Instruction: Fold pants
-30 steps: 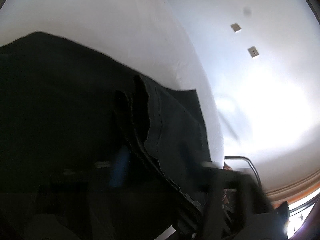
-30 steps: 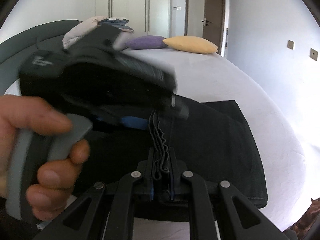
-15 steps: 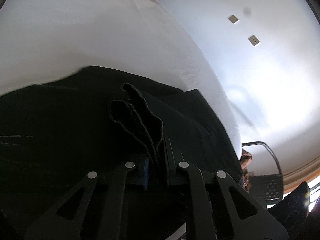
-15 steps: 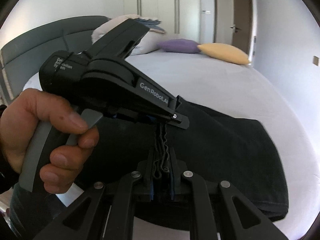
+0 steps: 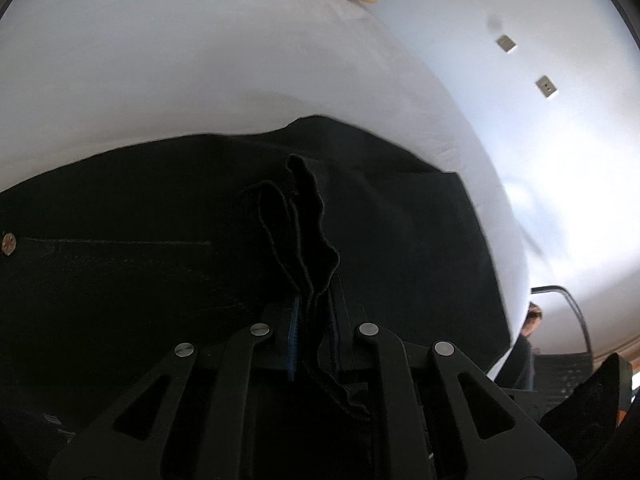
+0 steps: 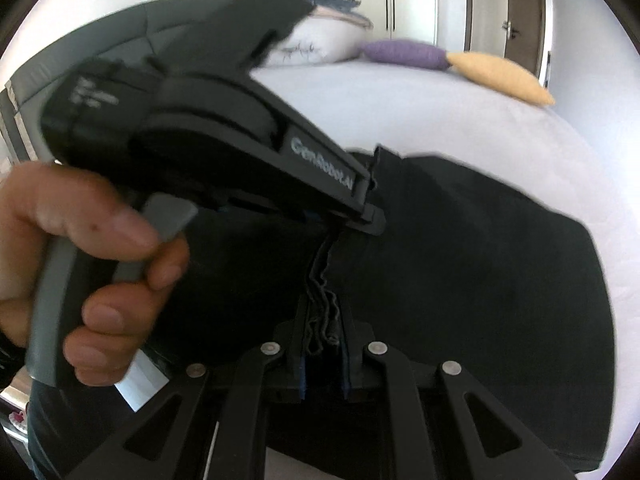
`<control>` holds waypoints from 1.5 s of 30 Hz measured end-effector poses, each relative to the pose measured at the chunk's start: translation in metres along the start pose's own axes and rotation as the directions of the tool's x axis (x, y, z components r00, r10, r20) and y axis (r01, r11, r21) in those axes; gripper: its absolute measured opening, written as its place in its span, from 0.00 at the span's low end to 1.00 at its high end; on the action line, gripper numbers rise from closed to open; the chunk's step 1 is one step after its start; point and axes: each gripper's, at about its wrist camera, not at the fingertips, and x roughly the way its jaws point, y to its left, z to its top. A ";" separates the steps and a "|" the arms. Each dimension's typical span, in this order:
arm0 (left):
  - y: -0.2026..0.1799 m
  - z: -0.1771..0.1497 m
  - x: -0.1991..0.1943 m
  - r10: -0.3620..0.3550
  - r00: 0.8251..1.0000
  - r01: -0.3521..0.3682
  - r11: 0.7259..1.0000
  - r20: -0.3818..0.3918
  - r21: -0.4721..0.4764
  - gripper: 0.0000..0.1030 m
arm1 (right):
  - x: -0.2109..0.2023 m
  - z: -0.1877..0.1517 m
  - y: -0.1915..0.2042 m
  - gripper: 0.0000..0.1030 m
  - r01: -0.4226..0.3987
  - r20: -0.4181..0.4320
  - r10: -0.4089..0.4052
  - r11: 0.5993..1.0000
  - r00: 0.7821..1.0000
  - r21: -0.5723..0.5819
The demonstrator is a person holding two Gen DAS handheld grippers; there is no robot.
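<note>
Black pants (image 5: pixel 140 260) lie spread over a white bed sheet (image 5: pixel 200 60). My left gripper (image 5: pixel 314 320) is shut on a bunch of stacked, wavy fabric edges that stick up between its fingers. In the right wrist view my right gripper (image 6: pixel 324 332) is shut on the same layered edge of the pants (image 6: pixel 480 280), a little nearer to me. Just beyond it a hand (image 6: pixel 100 240) holds the left gripper (image 6: pixel 356 220), whose tip meets the same seam. Both grippers point downward at the cloth, close together.
At the head of the bed lie a yellow pillow (image 6: pixel 500 76), a purple pillow (image 6: pixel 404 52) and a white one, against a grey headboard (image 6: pixel 120 40). Wardrobe doors and a room door stand behind. A chair (image 5: pixel 568 320) stands off the bed's right edge.
The left gripper has closed on the layered pants edge, which was blurred and loose in front of it before. Both grippers have travelled across the bed together, carrying that edge.
</note>
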 end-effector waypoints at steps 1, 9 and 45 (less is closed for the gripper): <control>0.001 -0.004 0.000 0.003 1.000 -0.003 1.000 0.004 0.004 0.12 | 0.002 0.001 -0.002 0.16 -0.005 -0.001 0.005 1.000 1.000 0.001; -0.002 -0.021 -0.024 0.204 0.978 -0.204 0.979 0.053 -0.003 0.13 | -0.020 -0.003 -0.022 0.65 -0.167 0.012 0.167 0.984 0.986 0.053; -0.082 -0.071 0.012 0.481 0.867 -0.498 0.837 0.130 0.227 0.12 | -0.003 -0.049 -0.287 0.06 -0.418 0.054 0.529 0.599 0.847 0.683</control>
